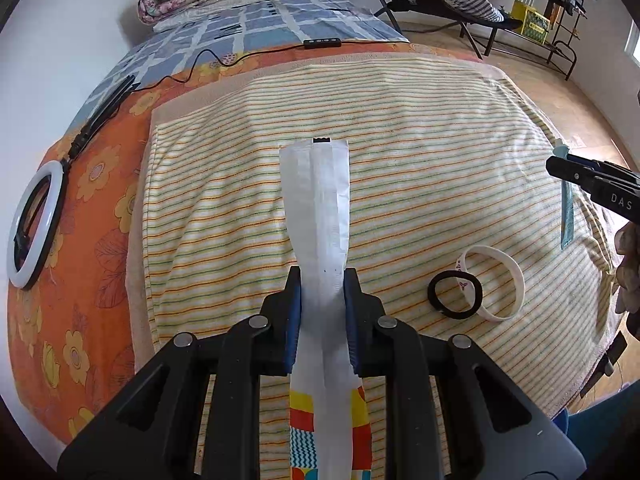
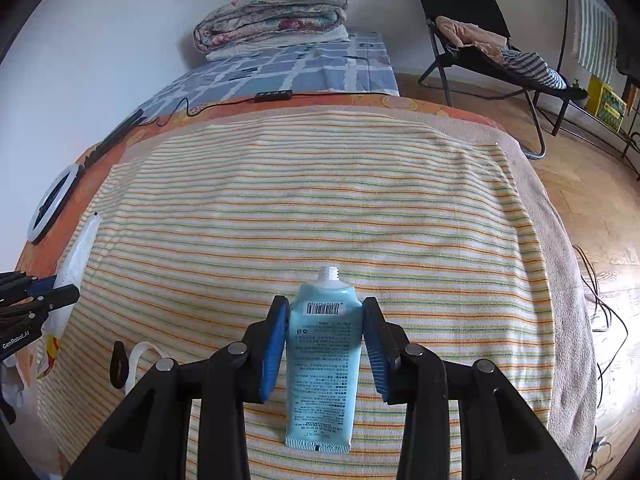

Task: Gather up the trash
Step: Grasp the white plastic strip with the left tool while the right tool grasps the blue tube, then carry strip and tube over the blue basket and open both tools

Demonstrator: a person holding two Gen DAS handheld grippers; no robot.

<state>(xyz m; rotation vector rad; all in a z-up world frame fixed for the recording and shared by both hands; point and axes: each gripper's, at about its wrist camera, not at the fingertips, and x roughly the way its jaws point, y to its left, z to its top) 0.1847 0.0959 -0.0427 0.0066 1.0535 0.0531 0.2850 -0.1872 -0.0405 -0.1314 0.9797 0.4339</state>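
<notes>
**Two grippers over a striped bed cover**

Striped towelling [image 2: 320, 208] covers the near end of a bed, over an orange floral sheet [image 1: 92, 200]; folded quilts [image 2: 272, 16] lie at the far end, with a folding chair [image 2: 472, 40] on the wooden floor. Left gripper [image 1: 322, 280] pinches a white wrapper [image 1: 316, 200]. Right gripper [image 2: 325, 316] clasps a capless blue tube [image 2: 324, 360], its pads against the tube's sides.
</notes>
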